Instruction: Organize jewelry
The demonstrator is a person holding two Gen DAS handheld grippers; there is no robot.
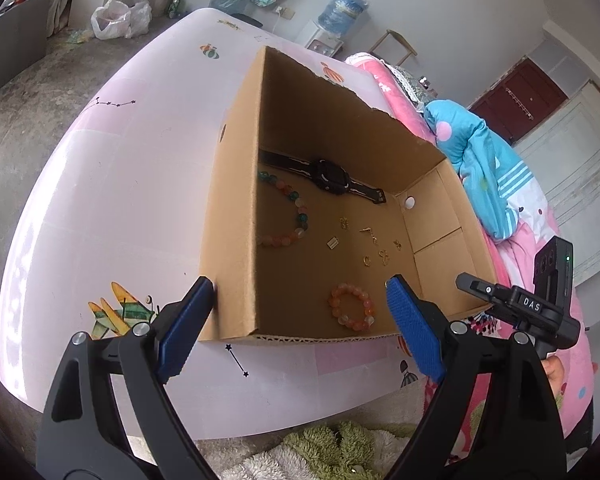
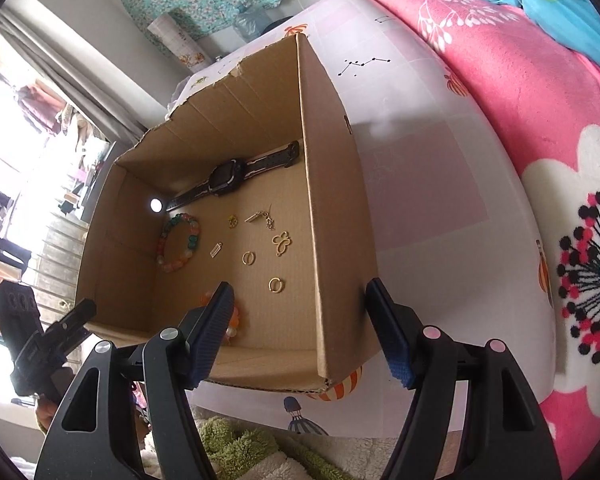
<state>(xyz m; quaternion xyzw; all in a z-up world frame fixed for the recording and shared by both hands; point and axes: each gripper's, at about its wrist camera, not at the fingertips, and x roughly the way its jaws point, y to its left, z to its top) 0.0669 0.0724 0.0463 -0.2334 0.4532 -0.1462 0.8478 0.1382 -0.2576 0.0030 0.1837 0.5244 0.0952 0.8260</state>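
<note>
An open cardboard box [image 1: 236, 216] [image 2: 336, 216] stands on a pink table. Inside lie a black watch [image 1: 328, 174] [image 2: 228, 176], a multicoloured bead bracelet [image 1: 290, 216] [image 2: 178, 242], an orange bead bracelet [image 1: 352, 306] [image 2: 234, 322] and several small gold pieces [image 1: 366, 258] [image 2: 276, 284]. My left gripper [image 1: 300, 300] is open, its jaws either side of the box's left wall. My right gripper [image 2: 300, 304] is open, its jaws either side of the box's right wall. Both are empty.
The pink table [image 1: 100, 208] [image 2: 428, 168] carries printed drawings. A bed with a pink floral blanket [image 2: 540, 120] and a blue quilt [image 1: 484, 160] lies to the right. A green shaggy rug [image 1: 340, 448] lies below the table's near edge.
</note>
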